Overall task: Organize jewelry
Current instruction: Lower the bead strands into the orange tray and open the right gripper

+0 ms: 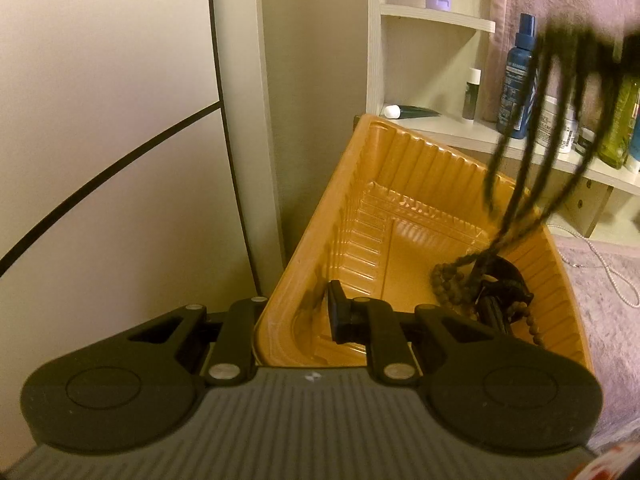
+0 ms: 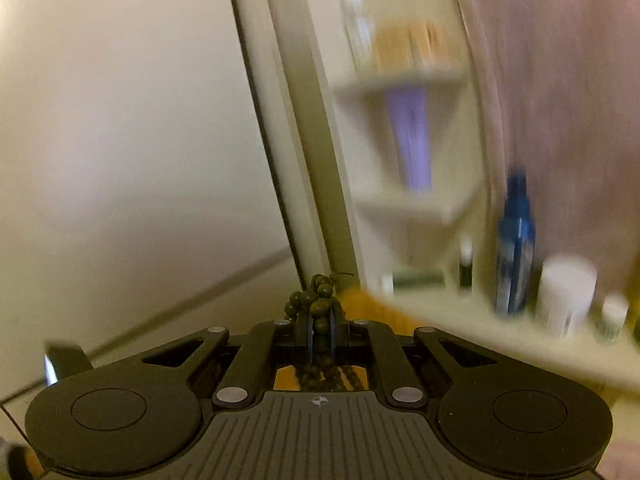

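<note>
Left tool (image 1: 294, 322) clamped on rim of orange tray (image 1: 404, 216), propping it tilted beside pink-covered bed (image 1: 624, 320). Right tool (image 2: 320, 326) closed on dark bead strand (image 2: 316, 304); loops hang blurred above tray, lower end already coiled with other beads in tray's corner. Step: feeding strand into tray. Next: lower over tray, release. Pearl chain (image 1: 618, 280) lies on bed.
</note>
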`<state>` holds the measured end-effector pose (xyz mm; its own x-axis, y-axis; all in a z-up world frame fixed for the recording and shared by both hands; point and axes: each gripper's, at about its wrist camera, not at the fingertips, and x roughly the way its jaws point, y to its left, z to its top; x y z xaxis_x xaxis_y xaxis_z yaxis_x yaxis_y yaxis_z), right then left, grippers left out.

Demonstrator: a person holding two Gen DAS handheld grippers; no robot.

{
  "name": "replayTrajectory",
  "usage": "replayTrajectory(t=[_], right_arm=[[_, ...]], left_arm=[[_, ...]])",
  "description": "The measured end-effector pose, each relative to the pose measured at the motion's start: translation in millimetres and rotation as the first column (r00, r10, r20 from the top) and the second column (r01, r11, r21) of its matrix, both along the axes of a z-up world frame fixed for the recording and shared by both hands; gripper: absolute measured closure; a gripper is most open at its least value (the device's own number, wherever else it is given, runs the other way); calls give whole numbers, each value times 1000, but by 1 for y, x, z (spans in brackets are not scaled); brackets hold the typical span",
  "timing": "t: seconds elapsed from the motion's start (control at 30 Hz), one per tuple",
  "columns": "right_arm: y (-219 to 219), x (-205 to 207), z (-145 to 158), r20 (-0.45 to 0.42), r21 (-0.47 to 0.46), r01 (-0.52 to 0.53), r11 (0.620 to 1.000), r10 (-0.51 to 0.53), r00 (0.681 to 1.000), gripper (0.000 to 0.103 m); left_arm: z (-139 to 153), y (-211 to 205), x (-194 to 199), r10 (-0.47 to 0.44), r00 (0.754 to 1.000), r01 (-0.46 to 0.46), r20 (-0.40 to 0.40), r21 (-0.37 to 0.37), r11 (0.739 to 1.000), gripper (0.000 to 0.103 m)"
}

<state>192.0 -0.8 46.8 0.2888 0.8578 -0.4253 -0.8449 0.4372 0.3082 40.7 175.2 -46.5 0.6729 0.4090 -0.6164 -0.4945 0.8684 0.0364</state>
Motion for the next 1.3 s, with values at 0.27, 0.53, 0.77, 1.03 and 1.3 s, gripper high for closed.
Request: replayTrajectory(t=[0.27,0.53,0.77,1.03,1.3], right_arm=[[19,4,-62,-114,-124,-12,992,-2,993,95],[8,0,-54,-71,-66,21,998,-25,997,43],[-10,-1,-57,-92,-83,44,996,-52,994,42],[-53,-8,-75,-152,-104,123,987,-138,979,42],[-115,-7,-100,-165,-191,263,946,-295,941,42]], left_arm=[[0,0,1,0,1000,0,-2,2,1000,87],[-1,-1,2,2,1000,-2,-7,4,1000,87],[-2,-1,5,2,1000,-2,-12,7,1000,87],[-2,-1,5,4,1000,-3,-14,10,1000,87],[-2,-2,5,3,1000,-2,-21,22,1000,87]])
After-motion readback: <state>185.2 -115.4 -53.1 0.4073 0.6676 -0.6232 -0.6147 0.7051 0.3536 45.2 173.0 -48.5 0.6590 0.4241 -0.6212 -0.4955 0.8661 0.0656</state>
